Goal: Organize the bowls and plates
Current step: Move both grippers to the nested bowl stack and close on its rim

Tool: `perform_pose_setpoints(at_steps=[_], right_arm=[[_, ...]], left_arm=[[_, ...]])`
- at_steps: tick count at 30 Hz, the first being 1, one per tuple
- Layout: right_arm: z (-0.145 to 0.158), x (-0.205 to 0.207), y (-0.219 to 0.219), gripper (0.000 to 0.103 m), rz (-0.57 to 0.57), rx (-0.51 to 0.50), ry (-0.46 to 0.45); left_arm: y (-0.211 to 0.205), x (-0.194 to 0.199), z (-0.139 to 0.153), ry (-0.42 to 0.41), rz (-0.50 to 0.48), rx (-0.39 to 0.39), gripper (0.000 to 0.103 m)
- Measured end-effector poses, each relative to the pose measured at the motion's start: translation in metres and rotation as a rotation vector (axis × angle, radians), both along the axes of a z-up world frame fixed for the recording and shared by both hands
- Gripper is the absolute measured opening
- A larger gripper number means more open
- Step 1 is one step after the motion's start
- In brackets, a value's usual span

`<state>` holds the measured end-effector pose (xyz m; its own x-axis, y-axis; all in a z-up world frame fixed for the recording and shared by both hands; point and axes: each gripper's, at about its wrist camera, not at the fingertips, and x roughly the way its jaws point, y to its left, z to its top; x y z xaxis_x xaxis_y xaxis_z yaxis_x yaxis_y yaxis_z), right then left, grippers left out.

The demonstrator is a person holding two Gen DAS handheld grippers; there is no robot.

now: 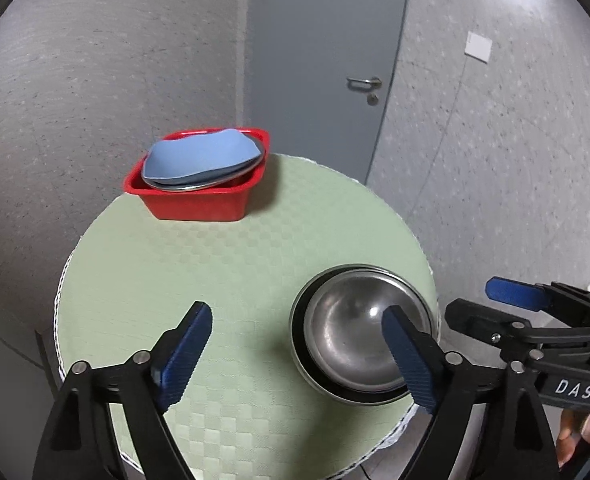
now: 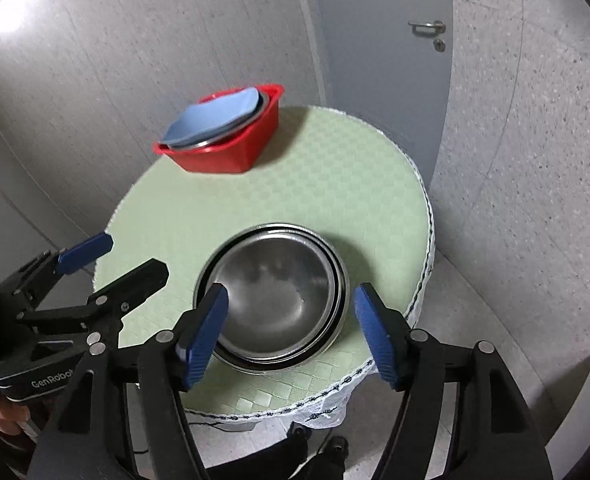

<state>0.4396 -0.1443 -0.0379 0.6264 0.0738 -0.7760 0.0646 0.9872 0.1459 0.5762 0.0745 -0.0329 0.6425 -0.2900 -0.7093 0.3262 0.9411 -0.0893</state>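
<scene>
Right gripper point(image 2: 291, 332): jaws wide, empty, above nested steel bowls point(image 2: 275, 296). Beyond bowls: red basin point(image 2: 223, 160), plates loaded; bowls pending.

steel bowls point(image 2: 275, 296) stacked, red basin point(image 2: 223, 156) behind

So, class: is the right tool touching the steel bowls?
Cannot tell. In the right wrist view the right tool is open astride the steel bowls; its blue fingers overlap the rim, with no plain contact or gap.

Both grippers point(image 1: 295, 336) point(image 2: 291, 320) seemingly agape, empty
</scene>
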Motion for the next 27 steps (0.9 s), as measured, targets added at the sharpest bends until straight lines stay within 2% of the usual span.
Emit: perform_pose_setpoints(at_steps=[8, 14, 19, 27], right_arm=[[0.008, -0.008, -0.019, 0.071, 0.049, 0.03, -0.027], [0.003, -0.011, -0.032, 0.074, 0.084, 0.05, -0.026], [-0.006, -0.011, -0.04, 0.076, 0.105, 0.077, -0.019], [-0.037, -0.003, -0.048, 0.078, 0.124, 0.153, 0.046]], left_arm=[[-0.009, -0.046, 0.005, -0.026, 0.09, -0.012, 0.095], [-0.024, -0.072, 0.002, -0.041, 0.164, -0.021, 0.102], [-0.035, -0.079, -0.006, -0.031, 0.215, -0.021, 0.102], [-0.043, -0.068, -0.03, 0.052, 0.281, -0.003, 0.102]])
